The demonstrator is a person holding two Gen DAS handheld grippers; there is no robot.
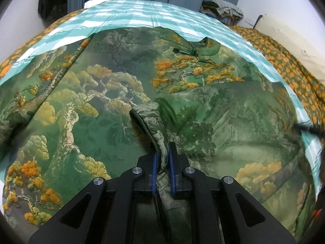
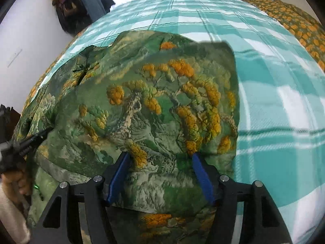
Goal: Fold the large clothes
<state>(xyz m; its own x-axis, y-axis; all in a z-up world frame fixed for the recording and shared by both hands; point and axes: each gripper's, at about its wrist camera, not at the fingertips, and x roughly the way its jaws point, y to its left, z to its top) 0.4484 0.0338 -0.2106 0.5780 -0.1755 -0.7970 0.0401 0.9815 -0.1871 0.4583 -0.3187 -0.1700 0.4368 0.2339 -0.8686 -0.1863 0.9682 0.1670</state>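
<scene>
Left wrist view: your left gripper [image 1: 162,158], low in the centre of the frame, is clenched on a raised fold of the green landscape-print garment [image 1: 126,93]; the pinched ridge of cloth runs up from between the blue pads [image 1: 154,162] toward mid-frame. The grip probably serves to carry this edge across the body of the garment for the fold. The garment lies spread on the teal plaid blanket [image 1: 130,14], its collar with a dark knot fastening [image 1: 189,51] toward the upper right.

Right wrist view: your right gripper [image 2: 160,162] stands released, jaws apart, at the bottom centre, directly over a folded panel of the garment whose straight edge runs down the right of centre. Cloth shows between the fingers, but no pinch is visible. The left tool appears at the left edge.
</scene>
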